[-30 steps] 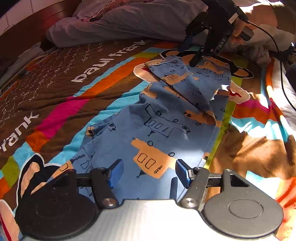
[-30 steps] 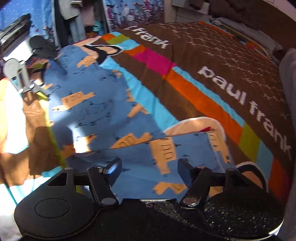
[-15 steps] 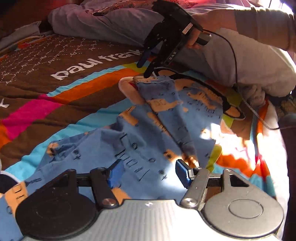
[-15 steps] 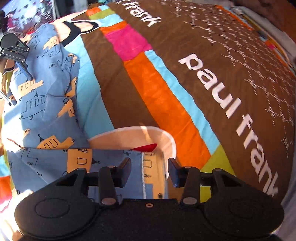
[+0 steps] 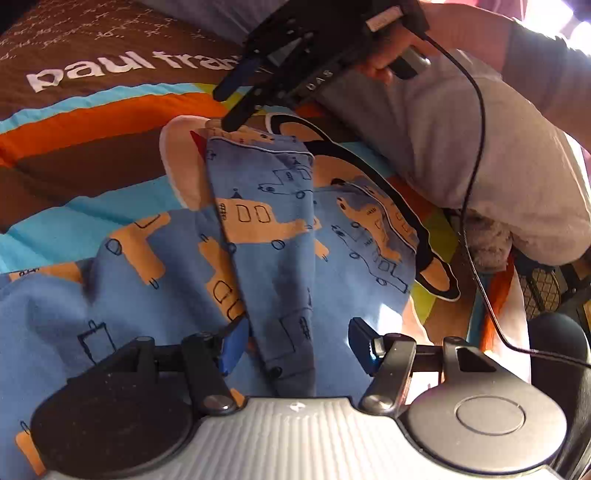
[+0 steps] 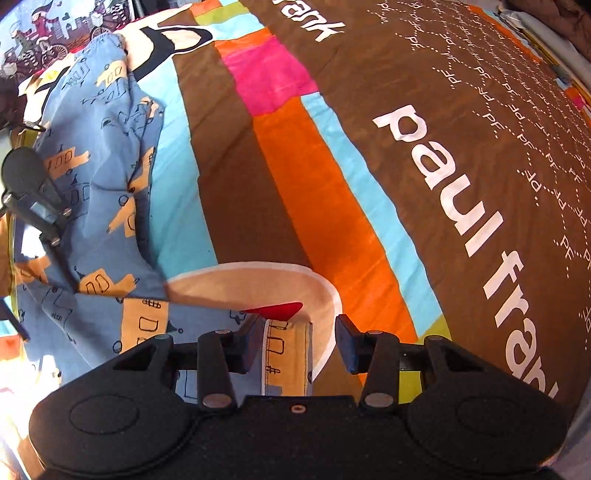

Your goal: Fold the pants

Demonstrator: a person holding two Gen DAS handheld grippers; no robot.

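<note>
Blue pants [image 5: 266,236] printed with orange trucks lie on the bedspread, with one leg folded over into a ridge. My left gripper [image 5: 295,345] is open low over that ridge, which runs between its blue pads. My right gripper [image 6: 295,343] is open around the hem end of the pants [image 6: 284,350]. In the left wrist view the right gripper [image 5: 236,107] shows at the far end of the pants, fingertips at the hem. The left gripper [image 6: 33,199] shows at the left edge of the right wrist view.
The bedspread [image 6: 332,184] has brown, orange, pink and cyan stripes and white "paul frank" lettering. A grey pillow or duvet [image 5: 498,155] lies at the right. A black cable [image 5: 476,184] hangs from the right gripper. A patterned wall hanging [image 6: 44,33] is at the far left.
Both grippers have come closer to the pants. The left one moved along the folded leg toward the right one. The right one dropped onto the hem end.
</note>
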